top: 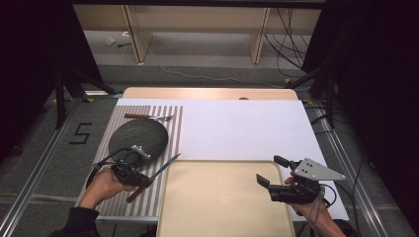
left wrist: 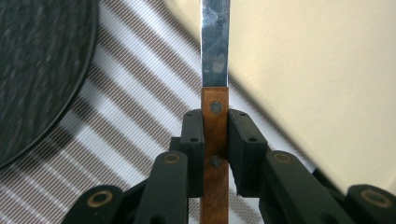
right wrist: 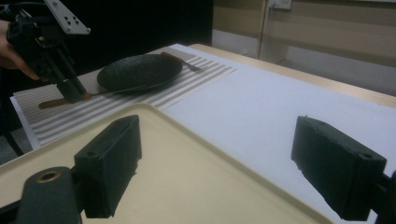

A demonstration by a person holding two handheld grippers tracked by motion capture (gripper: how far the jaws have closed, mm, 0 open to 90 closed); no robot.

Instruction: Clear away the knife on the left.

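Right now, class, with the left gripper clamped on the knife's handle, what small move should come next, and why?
Probably lift the wooden-handled steel knife slightly off the striped placemat: the left gripper already has its jaws shut on the handle, and the blade points toward the bare beige tray.

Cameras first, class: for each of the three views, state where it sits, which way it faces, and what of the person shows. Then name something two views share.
High view: above the person's side, facing forward and down; both forearms enter from below.
Left gripper view: on the left gripper, looking along the knife it clamps.
Right gripper view: on the right gripper, facing across the tray; a hand shows.
Shared: the dark plate, high and right gripper views.
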